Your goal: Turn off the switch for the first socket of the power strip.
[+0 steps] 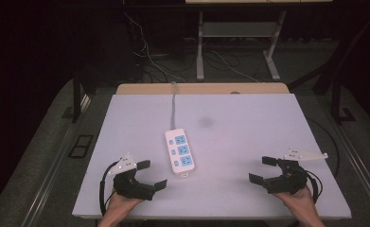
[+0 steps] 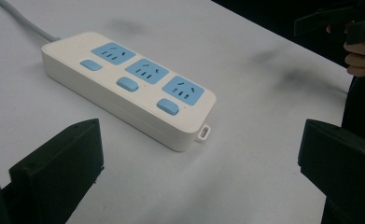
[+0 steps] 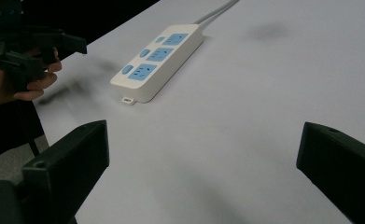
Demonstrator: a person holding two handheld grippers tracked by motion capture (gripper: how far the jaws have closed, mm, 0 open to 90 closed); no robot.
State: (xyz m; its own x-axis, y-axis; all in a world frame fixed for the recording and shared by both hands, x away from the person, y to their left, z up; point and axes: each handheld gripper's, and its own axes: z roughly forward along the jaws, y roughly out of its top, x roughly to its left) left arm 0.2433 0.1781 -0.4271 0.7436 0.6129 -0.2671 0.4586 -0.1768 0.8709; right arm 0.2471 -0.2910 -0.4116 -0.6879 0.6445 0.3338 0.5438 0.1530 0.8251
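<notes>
A white power strip [image 1: 180, 151] with 3 blue sockets lay near the middle of the white table [image 1: 249, 142], cord running away. The left gripper [image 1: 150, 174] and right gripper [image 1: 263, 169] hovered either side, jaws wide, holding nothing.

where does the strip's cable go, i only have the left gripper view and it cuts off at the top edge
Observer: In the high view the grey cable runs from the power strip straight to the table's far edge.
Operator: is my right gripper holding anything
Observer: No, the right gripper is open over bare table, well off to the strip's side.
Operator: and the left one
Observer: The left gripper is open too, near the strip's near end, not touching it.
</notes>
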